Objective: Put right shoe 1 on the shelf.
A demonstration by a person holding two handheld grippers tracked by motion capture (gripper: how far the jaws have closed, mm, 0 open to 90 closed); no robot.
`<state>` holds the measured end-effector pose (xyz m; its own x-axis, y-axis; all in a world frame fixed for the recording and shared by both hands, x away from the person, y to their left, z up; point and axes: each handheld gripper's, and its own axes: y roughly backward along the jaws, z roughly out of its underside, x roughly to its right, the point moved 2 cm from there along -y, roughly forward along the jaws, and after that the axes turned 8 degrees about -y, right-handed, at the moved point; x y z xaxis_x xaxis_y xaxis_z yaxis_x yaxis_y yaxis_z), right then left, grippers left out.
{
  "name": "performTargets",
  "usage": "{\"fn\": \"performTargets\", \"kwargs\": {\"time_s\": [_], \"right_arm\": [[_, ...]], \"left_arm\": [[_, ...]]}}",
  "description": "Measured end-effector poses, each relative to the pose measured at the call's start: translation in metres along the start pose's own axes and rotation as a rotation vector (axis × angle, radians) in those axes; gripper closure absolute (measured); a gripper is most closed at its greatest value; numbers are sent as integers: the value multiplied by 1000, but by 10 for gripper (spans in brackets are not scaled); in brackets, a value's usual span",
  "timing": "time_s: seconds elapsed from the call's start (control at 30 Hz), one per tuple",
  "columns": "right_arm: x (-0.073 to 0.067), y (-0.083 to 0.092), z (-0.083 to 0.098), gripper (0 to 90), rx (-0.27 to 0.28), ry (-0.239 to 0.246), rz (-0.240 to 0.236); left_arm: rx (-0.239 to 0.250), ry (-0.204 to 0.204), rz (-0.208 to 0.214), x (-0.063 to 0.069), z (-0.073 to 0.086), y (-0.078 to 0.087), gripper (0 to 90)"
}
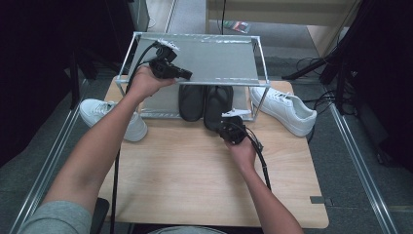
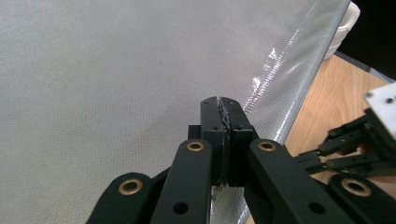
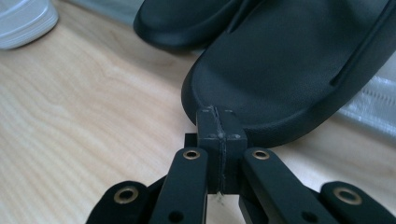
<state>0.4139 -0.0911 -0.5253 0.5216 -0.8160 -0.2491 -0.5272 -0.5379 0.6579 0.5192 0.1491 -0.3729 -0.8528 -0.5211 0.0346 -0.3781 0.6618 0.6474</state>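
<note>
- wooden table (image 1: 195, 180): near half is bare; far half is taken by the shoe rack (image 1: 195, 58).
- shoe rack: metal frame with grey fabric top shelf, sits at the far edge; its front posts bound the lower opening.
- white sneakers outside the rack, one at the left table edge (image 1: 109, 117), one at the right (image 1: 287, 109).
- two black slippers, left (image 1: 191, 101) and right (image 1: 217, 105), side by side under the shelf, heels poking out over the front rail.
- left gripper (image 1: 182, 74): jaws closed, empty, above the top shelf near its front left corner.
- right gripper (image 3: 219, 122): jaws closed, empty, tip right at the right slipper's heel rim; contact unclear.
</note>
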Motion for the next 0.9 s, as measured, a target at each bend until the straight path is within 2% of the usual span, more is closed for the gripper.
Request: {"fn": "performTargets", "kwargs": {"time_s": [0.17, 0.2, 0.27, 0.33, 0.5, 0.63, 0.7, 0.83, 0.87, 0.9], "right_arm": [[3, -8, -9, 900, -9, -1, 11], [8, -12, -13, 900, -7, -30, -1], [10, -13, -15, 900, -5, -44, -6], [15, -17, -20, 900, -5, -45, 9], [16, -19, -23, 900, -10, -42, 17], [9, -10, -19, 900, -5, -46, -18], [6, -3, -18, 886, 0, -30, -35], [-2, 19, -17, 823, 13, 11, -74], [-4, 33, -16, 757, 13, 22, -102], [-4, 33, -16, 757, 13, 22, -102]], "left_arm": [[2, 1, -3, 0, 0, 0, 900], [5, 3, 1, 0, 1, 0, 900], [5, 3, 1, 0, 1, 0, 900], [5, 0, -2, 0, 1, 0, 900], [4, 27, -1, -1, 0, 1, 880], [4, 34, 0, 0, -1, 1, 860], [7, 41, 8, 0, -1, 2, 854], [-3, 26, 16, 7, -6, 8, 760], [-1, 24, 18, 10, -7, 10, 705], [5, 29, 26, 13, -8, 12, 705]]}}
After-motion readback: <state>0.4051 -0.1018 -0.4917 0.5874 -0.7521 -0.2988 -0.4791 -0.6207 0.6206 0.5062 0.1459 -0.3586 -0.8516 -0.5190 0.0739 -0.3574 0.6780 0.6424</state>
